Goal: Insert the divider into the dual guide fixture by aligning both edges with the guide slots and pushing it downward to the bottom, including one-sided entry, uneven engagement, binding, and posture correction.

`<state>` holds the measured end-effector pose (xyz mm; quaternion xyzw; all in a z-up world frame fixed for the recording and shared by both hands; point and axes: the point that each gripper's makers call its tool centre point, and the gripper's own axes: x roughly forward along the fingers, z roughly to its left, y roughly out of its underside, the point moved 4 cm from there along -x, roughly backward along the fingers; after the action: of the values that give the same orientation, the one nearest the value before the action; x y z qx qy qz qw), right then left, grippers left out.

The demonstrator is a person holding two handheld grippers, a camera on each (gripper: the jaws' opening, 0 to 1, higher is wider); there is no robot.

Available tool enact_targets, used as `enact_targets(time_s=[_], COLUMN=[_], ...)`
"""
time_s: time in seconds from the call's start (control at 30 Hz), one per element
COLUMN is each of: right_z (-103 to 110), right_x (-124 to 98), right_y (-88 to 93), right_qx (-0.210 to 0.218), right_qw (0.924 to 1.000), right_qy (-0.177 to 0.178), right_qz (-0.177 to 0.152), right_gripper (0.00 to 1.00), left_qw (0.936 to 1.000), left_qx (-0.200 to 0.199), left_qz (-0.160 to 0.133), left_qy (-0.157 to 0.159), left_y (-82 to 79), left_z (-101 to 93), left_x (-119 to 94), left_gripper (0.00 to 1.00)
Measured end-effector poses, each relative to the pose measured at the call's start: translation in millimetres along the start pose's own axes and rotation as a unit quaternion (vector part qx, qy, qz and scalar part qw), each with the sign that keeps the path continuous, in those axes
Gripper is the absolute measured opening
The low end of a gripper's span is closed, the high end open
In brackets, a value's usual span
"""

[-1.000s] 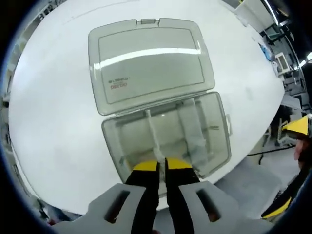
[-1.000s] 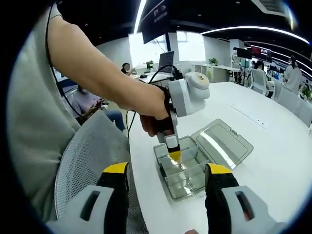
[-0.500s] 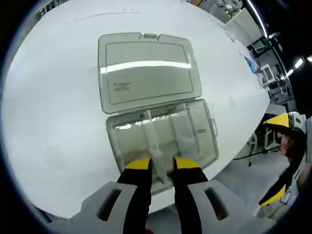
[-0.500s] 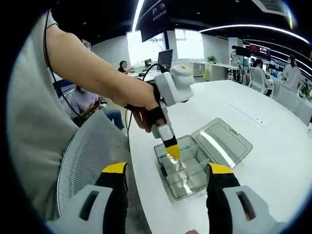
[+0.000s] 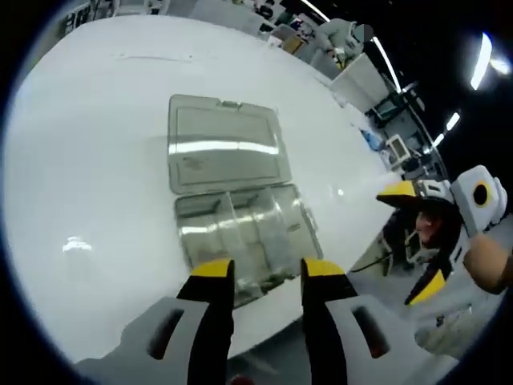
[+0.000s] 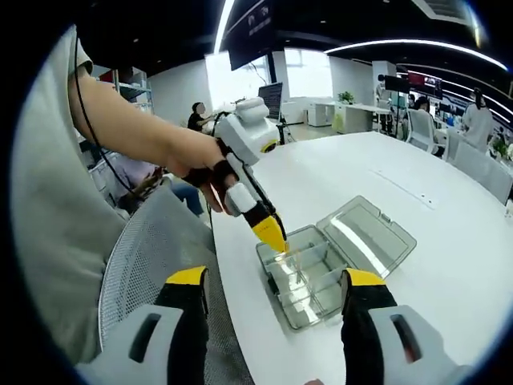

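- divider (image 5: 238, 241): thin clear strip standing upright inside the box (image 5: 248, 241), just ahead of the left gripper (image 5: 263, 271) tips; looks seated btwn the side walls, tho clear-on-clear makes depth in the slots hard to judge
- box w/ lid (image 5: 224, 144) folded flat open beyond it, so top access is free; sits near the table (image 5: 80, 160) edge, w/in easy reach of the person
- left gripper: jaws parted w/ a clear gap, nothing btwn them; tips above the box's near end, apart from the divider; in right gripper view it (image 6: 271, 234) hangs tilted over the box (image 6: 321, 269), yellow tips just over the near wall
- right gripper (image 6: 276, 282): jaws wide apart, empty; held well back from the box, prob. standing by
- judgement: insertion looks about done
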<state>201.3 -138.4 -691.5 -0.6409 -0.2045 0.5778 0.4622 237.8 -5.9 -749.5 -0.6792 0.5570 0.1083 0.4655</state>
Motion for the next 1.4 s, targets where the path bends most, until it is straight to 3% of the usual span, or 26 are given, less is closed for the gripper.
enact_targets(time_s=[0.1, 0.2, 0.37, 0.47, 0.67, 0.83, 1.07, 1.13, 1.27, 1.4], right_z=[1, 1, 1, 0, -2, -5, -11, -13, -17, -20], right_x=[0, 1, -1, -2, -7, -10, -16, -18, -22, -27], right_y=[-1.2, -0.3, -0.2, 0.0, 0.1, 2.8, 7.3, 9.9, 14.6, 19.6], right_qx=[0.002, 0.005, 0.006, 0.006, 0.008, 0.008, 0.015, 0.014, 0.016, 0.021], right_qw=[1.0000, 1.0000, 1.0000, 0.9999, 0.9999, 0.9999, 0.9997, 0.9997, 0.9996, 0.9995], right_qy=[0.001, 0.003, 0.007, 0.010, 0.013, 0.015, 0.018, 0.019, 0.021, 0.020], right_qz=[-0.004, -0.003, -0.002, -0.002, -0.002, 0.001, 0.001, 0.007, 0.010, 0.011], right_gripper=[0.65, 0.65, 0.66, 0.66, 0.66, 0.66, 0.65, 0.65, 0.65, 0.64], left_qw=[0.9994, 0.9987, 0.9941, 0.9887, 0.9838, 0.9726, 0.9666, 0.9611, 0.9572, 0.9540], left_qx=[0.007, 0.019, 0.056, 0.079, 0.119, 0.153, 0.191, 0.211, 0.223, 0.241], left_qz=[-0.030, -0.037, -0.078, -0.108, -0.114, -0.150, -0.148, -0.160, -0.167, -0.158], left_qy=[0.017, 0.027, 0.051, 0.068, 0.070, 0.089, 0.086, 0.077, 0.077, 0.083], left_y=[0.1, 4.6, 1.6, -0.3, 6.4, 2.8, 8.7, 7.0, 4.9, 6.7], left_z=[-4.0, -9.4, -19.5, -25.5, -28.8, -38.4, -43.1, -43.7, -45.7, -51.2], left_x=[-6, -12, -21, -27, -32, -37, -35, -37, -37, -34], left_gripper=[0.37, 0.38, 0.42, 0.46, 0.49, 0.52, 0.53, 0.53, 0.53, 0.55])
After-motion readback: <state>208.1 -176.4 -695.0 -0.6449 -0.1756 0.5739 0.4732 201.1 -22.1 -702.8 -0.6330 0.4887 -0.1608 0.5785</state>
